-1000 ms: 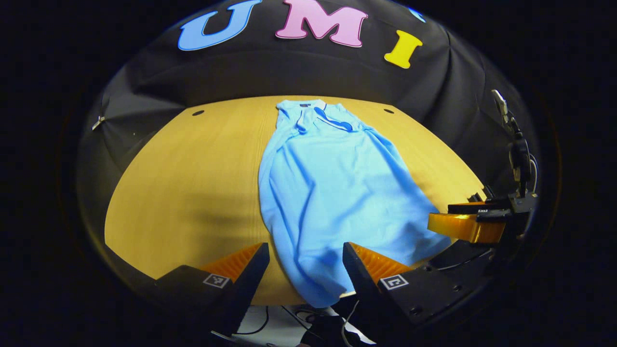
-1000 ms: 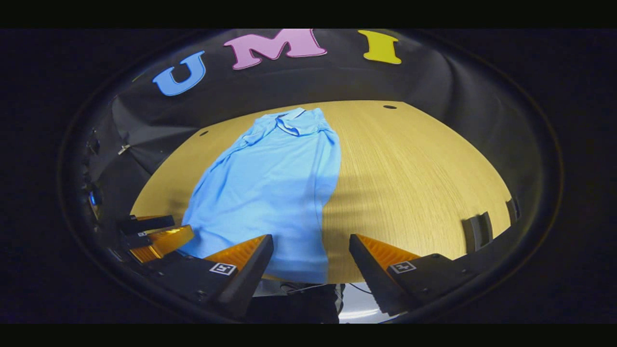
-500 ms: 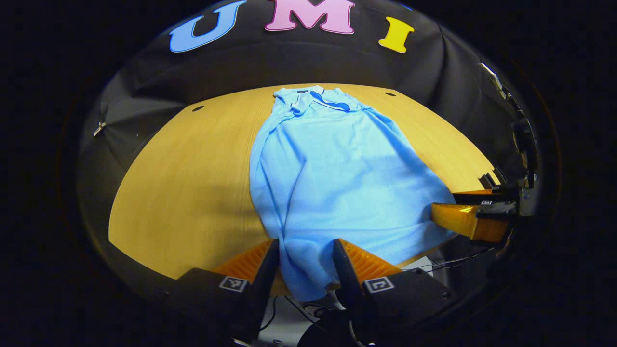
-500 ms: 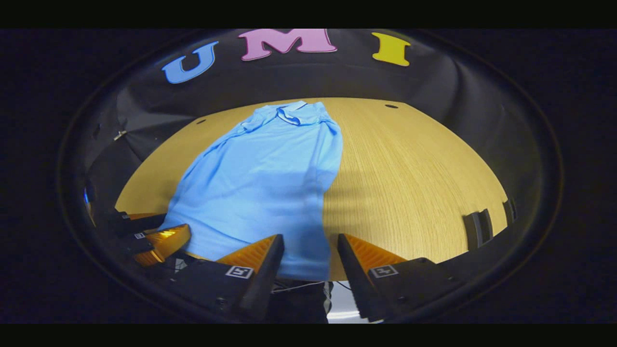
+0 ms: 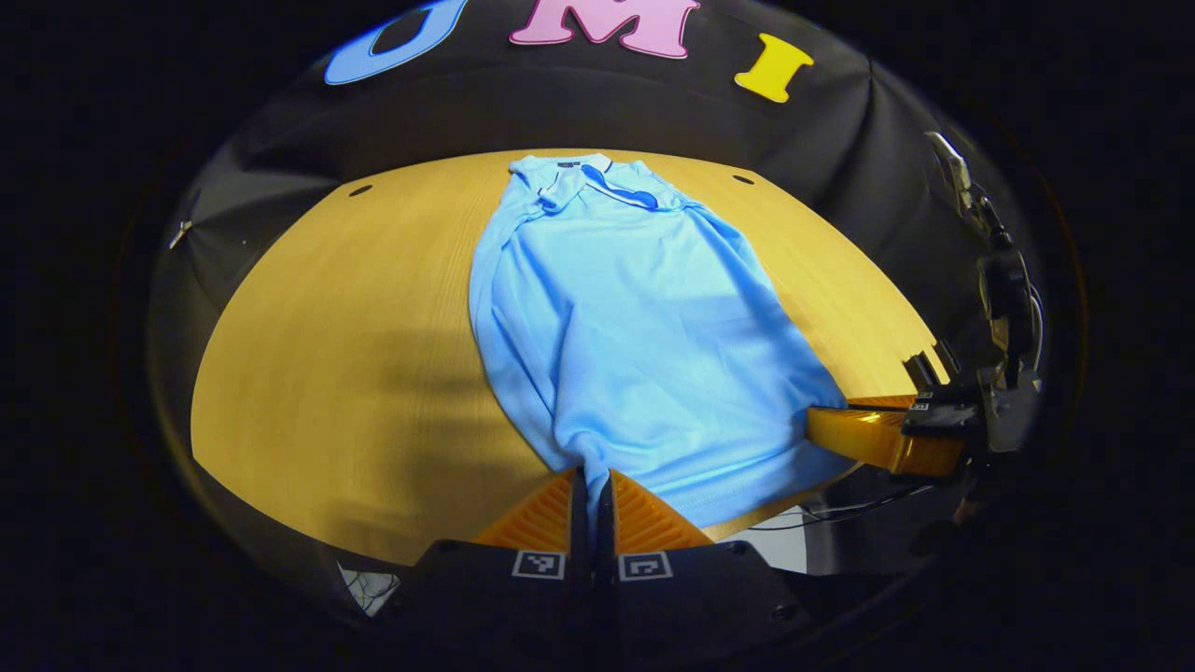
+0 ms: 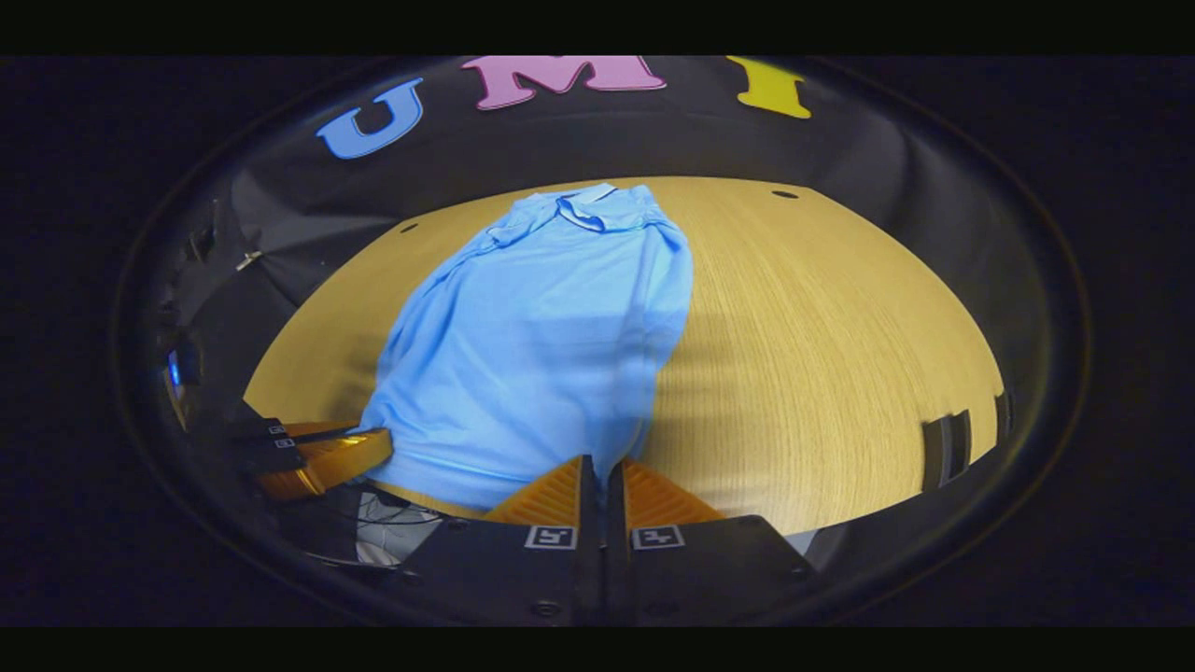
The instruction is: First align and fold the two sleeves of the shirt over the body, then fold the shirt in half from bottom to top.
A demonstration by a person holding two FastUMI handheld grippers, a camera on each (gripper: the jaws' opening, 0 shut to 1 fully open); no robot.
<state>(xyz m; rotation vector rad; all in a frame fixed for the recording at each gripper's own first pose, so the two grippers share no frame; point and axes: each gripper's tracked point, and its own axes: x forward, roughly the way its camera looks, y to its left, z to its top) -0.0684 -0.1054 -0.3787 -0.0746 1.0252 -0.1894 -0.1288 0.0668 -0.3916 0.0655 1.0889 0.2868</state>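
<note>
Evidently both grippers had closed within the last second: left gripper and right gripper each pinched a bottom hem corner of the shirt, lying sleeves-folded on the table. Bottom-to-top fold appeared ready.

Your booth: a wooden desk against a black cloth wall

You face a light wooden desk with a curved far edge and two small dark holes near its far corners. A black cloth wall hangs in folds behind it and wraps round both sides. Soft shadows lie across the desk's grain. Below the near edge you see loose cables over a pale floor.
</note>
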